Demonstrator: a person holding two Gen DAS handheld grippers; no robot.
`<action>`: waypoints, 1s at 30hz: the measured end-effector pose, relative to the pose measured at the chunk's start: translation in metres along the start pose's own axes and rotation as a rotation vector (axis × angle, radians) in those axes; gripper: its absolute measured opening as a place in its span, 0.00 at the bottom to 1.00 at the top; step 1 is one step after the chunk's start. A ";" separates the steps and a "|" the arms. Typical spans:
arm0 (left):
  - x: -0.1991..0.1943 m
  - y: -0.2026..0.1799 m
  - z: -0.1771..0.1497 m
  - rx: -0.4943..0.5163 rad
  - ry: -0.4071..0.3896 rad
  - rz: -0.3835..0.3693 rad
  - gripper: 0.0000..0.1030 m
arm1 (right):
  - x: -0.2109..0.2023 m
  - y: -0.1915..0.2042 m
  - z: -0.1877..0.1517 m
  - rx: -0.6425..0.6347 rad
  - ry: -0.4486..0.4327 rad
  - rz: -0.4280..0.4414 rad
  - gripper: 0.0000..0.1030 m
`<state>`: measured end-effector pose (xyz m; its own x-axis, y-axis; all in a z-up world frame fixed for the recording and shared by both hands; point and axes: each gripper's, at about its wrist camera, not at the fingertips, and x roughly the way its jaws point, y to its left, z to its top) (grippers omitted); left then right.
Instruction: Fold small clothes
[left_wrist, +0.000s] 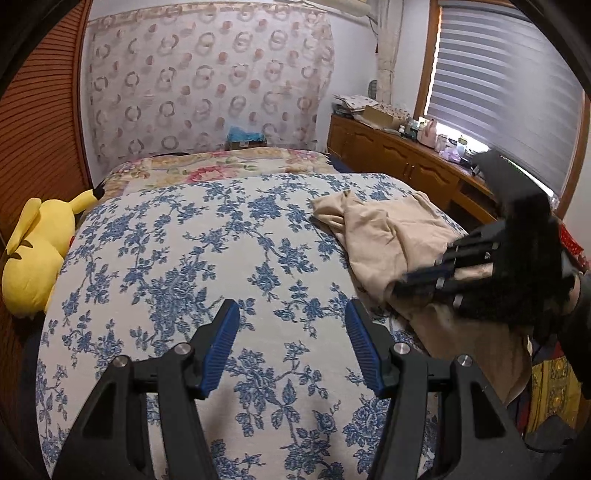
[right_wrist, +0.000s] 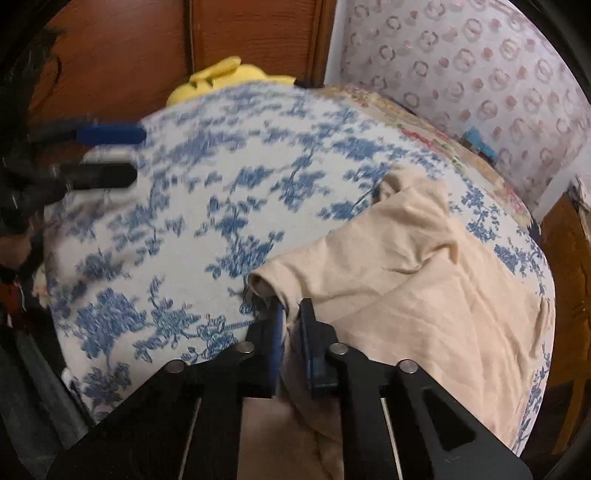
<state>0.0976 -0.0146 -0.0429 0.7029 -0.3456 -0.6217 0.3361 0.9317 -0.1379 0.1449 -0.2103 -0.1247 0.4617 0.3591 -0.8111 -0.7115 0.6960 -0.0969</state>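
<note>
From the left wrist view, the left gripper (left_wrist: 291, 321) sits at the bottom centre with its blue-padded fingers spread wide over a blue floral bedspread (left_wrist: 177, 266), holding nothing. A crumpled beige garment (left_wrist: 388, 240) lies at the right of the frame, with the right gripper (left_wrist: 417, 280) on its near edge. A yellow plush toy (left_wrist: 33, 254) rests at the far left. From the right wrist view, the right gripper (right_wrist: 291, 325), bottom centre, is pinched narrowly on a fold of the beige garment (right_wrist: 424, 295), which spreads across the lower right.
</note>
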 end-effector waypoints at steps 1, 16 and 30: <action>0.000 -0.002 0.000 0.004 0.001 -0.002 0.57 | -0.007 -0.005 0.001 0.017 -0.021 0.001 0.04; 0.008 -0.017 -0.001 0.032 0.017 -0.033 0.57 | -0.077 -0.152 0.011 0.238 -0.168 -0.277 0.03; 0.016 -0.030 -0.005 0.061 0.043 -0.045 0.57 | -0.037 -0.245 -0.016 0.380 -0.032 -0.499 0.04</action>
<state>0.0958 -0.0477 -0.0527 0.6592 -0.3806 -0.6485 0.4053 0.9063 -0.1199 0.2938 -0.4046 -0.0804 0.7095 -0.0517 -0.7028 -0.1709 0.9549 -0.2428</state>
